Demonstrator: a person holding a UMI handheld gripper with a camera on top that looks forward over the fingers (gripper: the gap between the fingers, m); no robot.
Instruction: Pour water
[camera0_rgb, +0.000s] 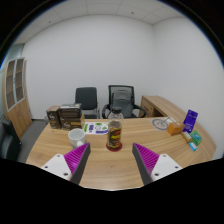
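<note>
my gripper (112, 160) sits nearest, low over a wooden table (112, 172). its two fingers are spread wide apart, holding nothing, each with a magenta pad (150, 156) on its inner face. bare tabletop shows in the gap between them.

just ahead of the fingers, roughly centred on that gap and clear of both pads, stands a jar (114, 132). it is upright on the table, see-through, with a dark lid or rim and a brownish fill in its lower part; i cannot tell what the fill is. the jar is my landmark for everything else.

left of the jar, near the left finger's tip, is a small dark round thing (75, 135) with a pink patch on it; i cannot make out what it is. just behind the jar and slightly left lie flat papers (96, 127). further left of the jar, at the table's back edge, stand two brown boxes (63, 116) side by side.

right of the jar, well apart, a white cable (161, 124) lies coiled on the table. further right still stand a blue carton (190, 121) and a teal box (196, 139) beside it.

behind the jar, past the table, are two black office chairs (121, 99) facing it. right of the chairs a wooden desk (160, 105) runs along the wall. far left of the jar, against the side wall, stands a tall wooden shelf (13, 95). white walls (110, 50) close the room behind everything.
</note>
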